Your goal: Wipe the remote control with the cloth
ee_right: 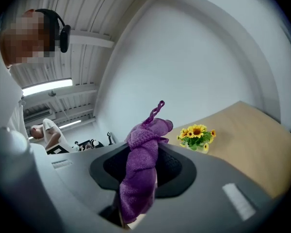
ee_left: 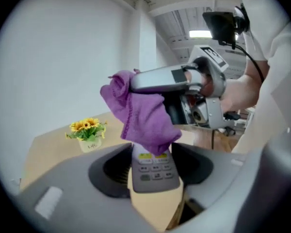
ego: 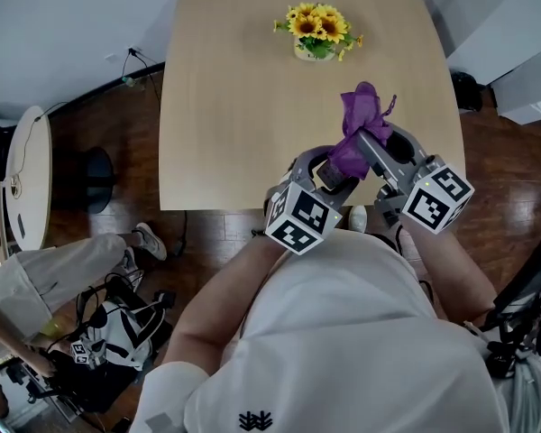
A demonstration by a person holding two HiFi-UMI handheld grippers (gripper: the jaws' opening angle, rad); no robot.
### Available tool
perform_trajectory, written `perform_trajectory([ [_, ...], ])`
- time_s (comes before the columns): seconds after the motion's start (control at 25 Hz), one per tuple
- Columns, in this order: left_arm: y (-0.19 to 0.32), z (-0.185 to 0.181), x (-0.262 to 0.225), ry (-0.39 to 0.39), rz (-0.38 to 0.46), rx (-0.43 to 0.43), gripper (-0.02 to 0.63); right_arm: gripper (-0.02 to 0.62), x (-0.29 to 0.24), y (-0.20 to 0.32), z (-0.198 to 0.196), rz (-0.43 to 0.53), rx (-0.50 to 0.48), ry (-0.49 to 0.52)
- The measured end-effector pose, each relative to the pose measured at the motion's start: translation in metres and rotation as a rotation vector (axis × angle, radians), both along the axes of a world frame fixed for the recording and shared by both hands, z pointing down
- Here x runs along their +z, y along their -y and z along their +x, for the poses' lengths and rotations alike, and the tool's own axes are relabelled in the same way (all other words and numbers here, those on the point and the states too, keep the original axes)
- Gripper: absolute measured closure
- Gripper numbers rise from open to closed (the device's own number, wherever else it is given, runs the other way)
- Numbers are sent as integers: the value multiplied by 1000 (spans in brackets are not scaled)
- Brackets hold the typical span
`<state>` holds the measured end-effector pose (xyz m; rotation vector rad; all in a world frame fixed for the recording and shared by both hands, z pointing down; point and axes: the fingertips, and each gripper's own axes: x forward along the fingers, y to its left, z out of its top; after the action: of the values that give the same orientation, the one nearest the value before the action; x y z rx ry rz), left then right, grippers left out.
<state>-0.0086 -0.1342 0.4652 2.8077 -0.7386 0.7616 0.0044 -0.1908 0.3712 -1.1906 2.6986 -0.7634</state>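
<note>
My left gripper [ego: 332, 177] is shut on the grey remote control [ee_left: 153, 171], which points away between the jaws [ee_left: 153, 160] with its buttons up. The purple cloth [ee_left: 141, 116] is bunched in my right gripper [ee_left: 136, 86], which is shut on it and reaches in from the right. The cloth lies over the remote's far end and hides it. In the right gripper view the cloth [ee_right: 139, 174] stands up as a twisted roll between the jaws [ee_right: 138, 188]. Seen from the head, both grippers meet above the table's near edge, with the cloth [ego: 356, 132] at the right gripper's tips [ego: 365, 141].
A small pot of sunflowers [ego: 317, 32] stands at the far side of the wooden table [ego: 234, 106]. A round side table [ego: 27, 183] and a seated person's leg [ego: 45, 278] are at the left. Black gear [ego: 104, 336] lies on the floor there.
</note>
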Motion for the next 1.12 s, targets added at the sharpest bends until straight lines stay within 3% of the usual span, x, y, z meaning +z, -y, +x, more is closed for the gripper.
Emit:
perform_trajectory([
  [0.44, -25, -12, 0, -18, -2, 31, 334, 468, 7, 10, 58, 11, 169, -92],
  [0.76, -35, -19, 3, -25, -10, 21, 334, 468, 12, 5, 87, 12, 241, -127],
  [0.96, -29, -25, 6, -39, -33, -38, 334, 468, 19, -3, 101, -10, 260, -139],
  [1.12, -18, -32, 16, -43, -64, -140, 334, 468, 33, -17, 105, -48, 246, -150],
])
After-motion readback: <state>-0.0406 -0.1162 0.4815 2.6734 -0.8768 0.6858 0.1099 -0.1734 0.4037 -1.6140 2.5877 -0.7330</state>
